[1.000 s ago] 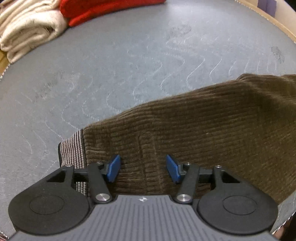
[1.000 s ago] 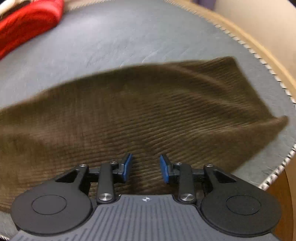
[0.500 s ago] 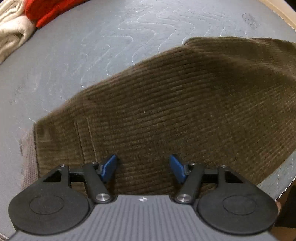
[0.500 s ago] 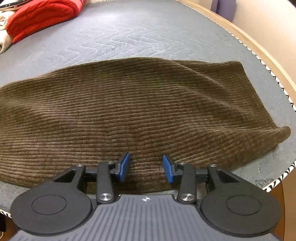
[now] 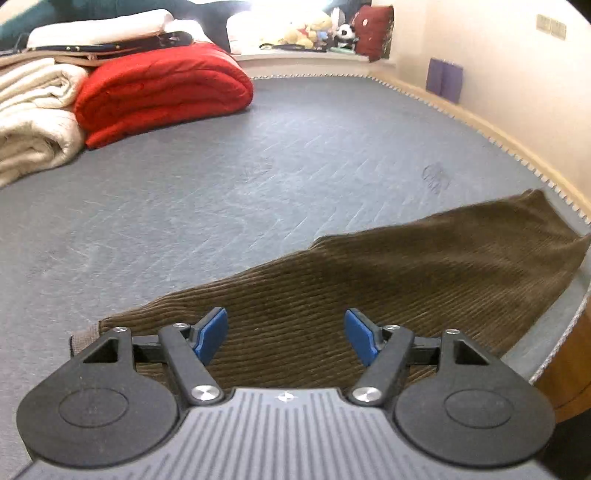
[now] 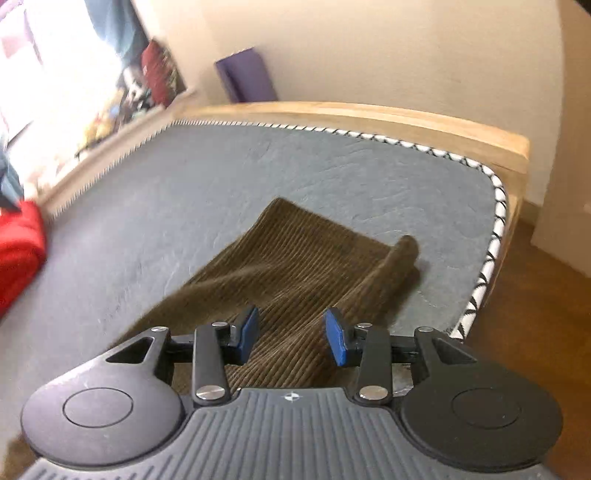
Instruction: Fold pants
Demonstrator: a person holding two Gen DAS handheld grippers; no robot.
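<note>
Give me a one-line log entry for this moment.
brown corduroy pants: flat on grey mattress | left gripper: just opening, empty | right gripper: open, empty, above pants

Black gripper [image 5: 286, 338], blue pads [image 5: 210, 334], silver screws.

Pants on mattress, both grippers low centre above them.

Left wrist view: pants [image 5: 388, 291] run from lower left to right edge of frame on the mattress [image 5: 258, 177]; left gripper [image 5: 286, 336] at bottom centre over them, nothing between the jaws. Folded quilt [image 5: 162, 88] upper left, rolled blanket [image 5: 33, 114] left of it, touching; stuffed toys [image 5: 314, 33] behind at top centre. Right wrist view: pants [image 6: 295, 266] centre, running from bottom toward mattress corner [image 6: 491, 206] at right; right gripper [image 6: 291, 336] bottom centre above them; bed frame [image 6: 369, 114] behind.
</note>
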